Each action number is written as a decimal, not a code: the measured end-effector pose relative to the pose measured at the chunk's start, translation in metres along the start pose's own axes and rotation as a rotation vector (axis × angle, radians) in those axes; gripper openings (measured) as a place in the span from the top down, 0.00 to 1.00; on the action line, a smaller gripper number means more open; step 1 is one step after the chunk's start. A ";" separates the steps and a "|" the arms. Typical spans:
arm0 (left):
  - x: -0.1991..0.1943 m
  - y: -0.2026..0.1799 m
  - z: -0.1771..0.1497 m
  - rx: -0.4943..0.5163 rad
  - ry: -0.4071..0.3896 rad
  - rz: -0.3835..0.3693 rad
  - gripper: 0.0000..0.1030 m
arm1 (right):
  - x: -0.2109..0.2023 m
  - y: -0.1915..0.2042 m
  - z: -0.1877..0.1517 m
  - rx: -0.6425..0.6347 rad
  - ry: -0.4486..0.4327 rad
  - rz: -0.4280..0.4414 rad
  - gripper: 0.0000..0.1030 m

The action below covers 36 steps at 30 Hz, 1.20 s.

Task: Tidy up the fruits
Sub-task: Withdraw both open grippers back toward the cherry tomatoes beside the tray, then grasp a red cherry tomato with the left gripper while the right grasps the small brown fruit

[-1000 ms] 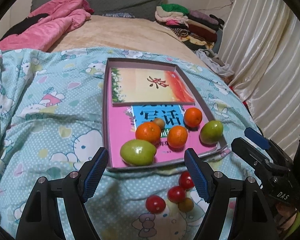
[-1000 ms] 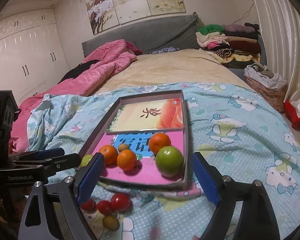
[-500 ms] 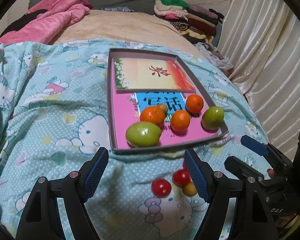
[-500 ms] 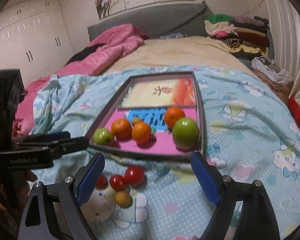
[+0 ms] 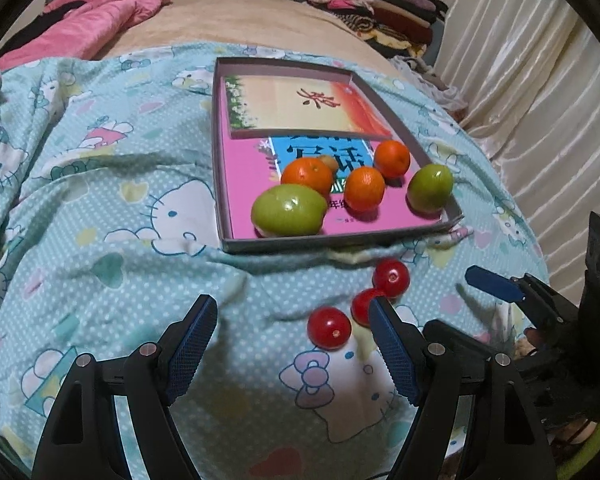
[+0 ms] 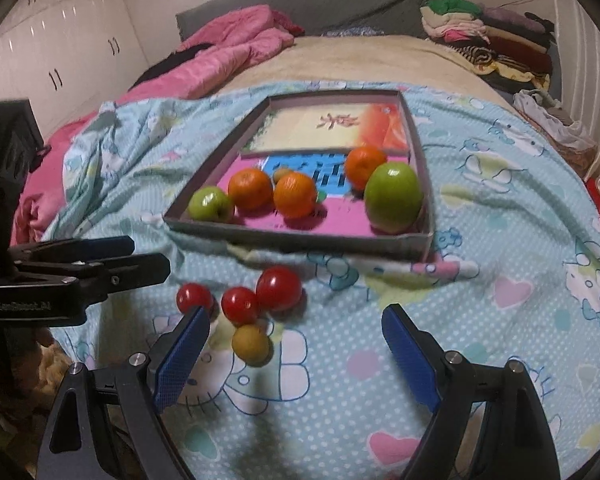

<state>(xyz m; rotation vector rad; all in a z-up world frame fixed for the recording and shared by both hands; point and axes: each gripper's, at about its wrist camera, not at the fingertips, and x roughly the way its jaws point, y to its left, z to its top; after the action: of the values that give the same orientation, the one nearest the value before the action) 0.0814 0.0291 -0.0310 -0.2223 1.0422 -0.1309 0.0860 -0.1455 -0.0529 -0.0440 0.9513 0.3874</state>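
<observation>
A shallow grey box tray (image 5: 236, 246) (image 6: 427, 184) lies on the blue bedspread. It holds two green apples (image 5: 288, 210) (image 6: 394, 196), three oranges (image 5: 364, 189) (image 6: 295, 194) and a small brown fruit (image 5: 329, 162). In front of it on the spread lie three red cherry tomatoes (image 5: 329, 328) (image 6: 279, 288) and a small yellow-brown fruit (image 6: 251, 345). My left gripper (image 5: 292, 344) is open and empty, just short of the tomatoes. My right gripper (image 6: 296, 354) is open and empty, with the yellow-brown fruit between its fingers' line.
Two printed books (image 5: 300, 108) line the tray's floor. A pink quilt (image 6: 228, 60) lies at the far left of the bed and folded clothes (image 6: 488, 40) are piled at the far right. Curtains (image 5: 540, 100) hang on the right.
Both grippers have drawn back and tilted down, so the tray sits farther off and the tomatoes now lie near the fingertips. Both stay open.
</observation>
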 end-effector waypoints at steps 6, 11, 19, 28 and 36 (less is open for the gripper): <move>0.004 -0.003 -0.002 0.011 0.019 -0.019 0.23 | 0.015 0.006 -0.004 -0.019 0.056 0.025 0.18; 0.010 -0.006 -0.004 0.025 0.042 -0.030 0.27 | 0.027 0.015 -0.009 -0.053 0.112 0.053 0.40; 0.024 -0.018 -0.009 0.067 0.095 -0.066 0.47 | 0.040 0.022 -0.014 -0.069 0.160 0.089 0.65; 0.041 -0.023 -0.010 0.083 0.132 -0.075 0.63 | 0.041 0.019 -0.014 -0.061 0.163 0.103 0.75; 0.049 -0.025 -0.006 0.103 0.120 -0.058 0.72 | 0.024 0.001 -0.007 0.004 0.108 0.110 0.75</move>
<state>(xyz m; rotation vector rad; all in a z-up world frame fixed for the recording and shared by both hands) 0.1011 -0.0061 -0.0691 -0.1526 1.1458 -0.2521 0.0927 -0.1384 -0.0762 -0.0089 1.0641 0.4883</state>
